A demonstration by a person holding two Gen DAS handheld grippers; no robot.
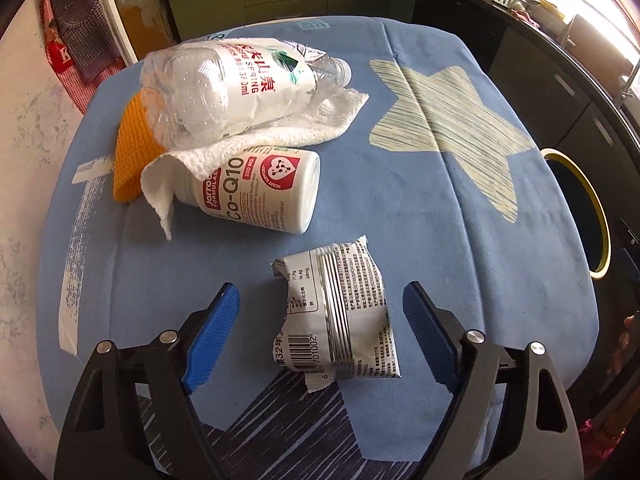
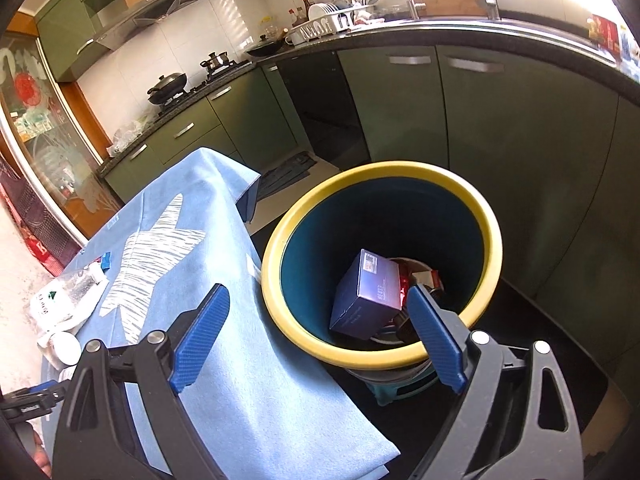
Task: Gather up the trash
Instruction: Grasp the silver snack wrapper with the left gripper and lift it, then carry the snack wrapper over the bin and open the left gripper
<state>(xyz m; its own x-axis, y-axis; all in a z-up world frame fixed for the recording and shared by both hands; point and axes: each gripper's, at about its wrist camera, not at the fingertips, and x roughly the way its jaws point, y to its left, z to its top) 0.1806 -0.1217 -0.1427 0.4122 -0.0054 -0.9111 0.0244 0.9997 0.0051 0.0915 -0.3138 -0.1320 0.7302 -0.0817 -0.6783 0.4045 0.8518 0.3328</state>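
On the blue cloth [image 1: 460, 216], the left gripper [image 1: 320, 328] – jaws wide – sits around the torn wrapper [image 1: 340, 320], ready to squeeze.

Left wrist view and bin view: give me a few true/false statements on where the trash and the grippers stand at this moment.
1. The torn snack wrapper lies between the open fingers of the left gripper, not yet pinched. True.
2. The clear water bottle stands upright on the cloth. False: it lies on its side, on a white paper towel.
3. The white supplement bottle is already in the bin. False: it lies on the blue tablecloth.
4. The yellow-rimmed bin holds a dark blue box. True.
5. The right gripper grips the box. False: it is open and empty above the bin's rim.
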